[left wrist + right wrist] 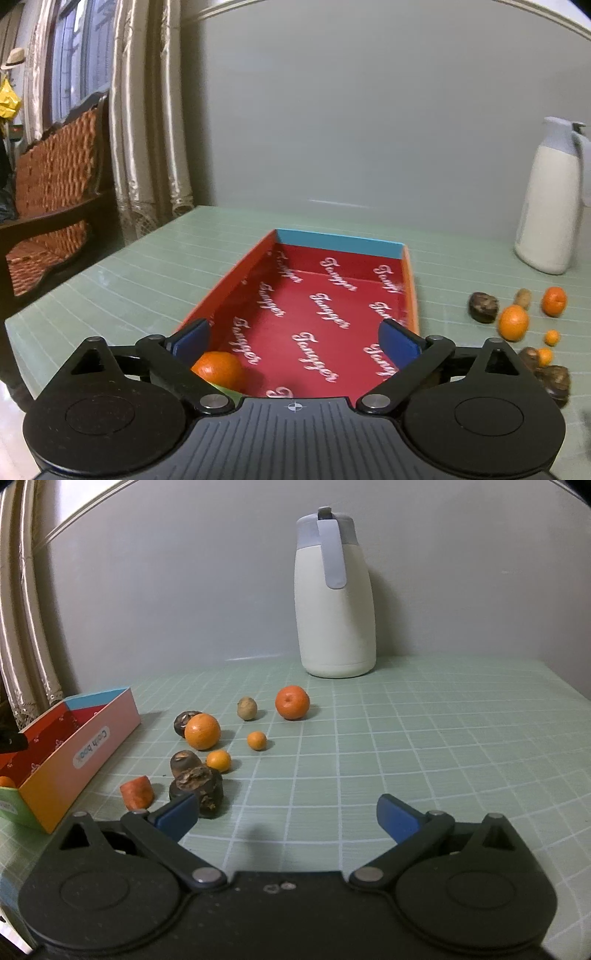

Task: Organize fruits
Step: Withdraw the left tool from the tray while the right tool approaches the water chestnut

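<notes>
My left gripper (295, 339) stands open above the near end of a long cardboard box (410, 280) with a red printed lining. One orange (218, 369) lies on the box floor by the left finger, free of the pads. My right gripper (286, 814) is open over bare mat, nothing between its fingers. Ahead and left of it lie loose fruits: two oranges (202, 731) (291, 702), two small kumquats (256, 740) (218, 760), several dark brown wrinkled fruits (197, 788), a tan nut-like one (246, 708) and a carrot piece (137, 792). The box (88, 749) stands at far left there.
A white jug with a grey lid (334, 602) stands by the wall at the back of the green gridded mat (424, 738). Curtains (147, 129) and a wicker bench (55, 192) are off the table's left edge. The same fruits (513, 323) lie right of the box.
</notes>
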Available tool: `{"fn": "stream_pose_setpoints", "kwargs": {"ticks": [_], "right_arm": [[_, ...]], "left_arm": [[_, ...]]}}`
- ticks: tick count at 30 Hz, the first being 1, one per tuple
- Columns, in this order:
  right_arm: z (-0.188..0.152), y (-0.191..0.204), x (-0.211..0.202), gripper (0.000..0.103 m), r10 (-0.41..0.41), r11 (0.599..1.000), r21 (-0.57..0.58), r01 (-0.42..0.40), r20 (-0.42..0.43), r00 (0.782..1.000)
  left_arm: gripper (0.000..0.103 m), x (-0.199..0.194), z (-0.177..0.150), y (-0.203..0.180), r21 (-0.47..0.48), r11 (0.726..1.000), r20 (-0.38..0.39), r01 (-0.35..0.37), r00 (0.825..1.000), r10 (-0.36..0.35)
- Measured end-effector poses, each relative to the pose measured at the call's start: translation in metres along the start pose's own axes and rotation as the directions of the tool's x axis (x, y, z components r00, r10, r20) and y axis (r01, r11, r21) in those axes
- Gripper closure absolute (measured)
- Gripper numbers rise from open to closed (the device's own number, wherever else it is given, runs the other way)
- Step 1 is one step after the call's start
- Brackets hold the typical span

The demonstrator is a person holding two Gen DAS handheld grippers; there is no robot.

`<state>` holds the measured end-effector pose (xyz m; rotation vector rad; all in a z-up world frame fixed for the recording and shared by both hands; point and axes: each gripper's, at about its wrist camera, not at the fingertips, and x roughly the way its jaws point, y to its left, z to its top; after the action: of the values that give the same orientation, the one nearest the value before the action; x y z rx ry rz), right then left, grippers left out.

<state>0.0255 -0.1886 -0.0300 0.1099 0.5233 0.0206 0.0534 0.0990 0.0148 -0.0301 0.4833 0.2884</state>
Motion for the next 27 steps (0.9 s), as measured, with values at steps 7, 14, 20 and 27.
{"fn": "stream_pose_setpoints", "kwargs": {"ticks": [7, 14, 20, 27], "right_arm": [[0.0, 0.002, 0.004, 0.0, -0.001, 1.0, 0.007, 0.001, -0.007, 1.0], [-0.001, 0.013, 0.013, 0.0, 0.004, 1.0, -0.002, -0.004, -0.023, 1.0], [-0.002, 0.023, 0.02, 0.0, -0.001, 1.0, -0.012, 0.0, -0.031, 1.0], [-0.001, 0.03, 0.025, 0.0, -0.004, 0.999, -0.034, 0.003, -0.019, 1.0]], "left_arm": [[0.002, -0.015, -0.009, -0.007, 0.023, 0.999, -0.002, 0.031, 1.0, -0.031], [0.0, -0.019, -0.022, -0.006, 0.03, 0.999, -0.01, 0.045, 0.999, -0.045], [0.0, -0.016, -0.028, 0.001, 0.01, 0.998, -0.009, 0.063, 0.998, -0.063], [0.0, -0.015, -0.033, 0.012, -0.011, 0.997, 0.006, 0.076, 0.997, -0.076]]}}
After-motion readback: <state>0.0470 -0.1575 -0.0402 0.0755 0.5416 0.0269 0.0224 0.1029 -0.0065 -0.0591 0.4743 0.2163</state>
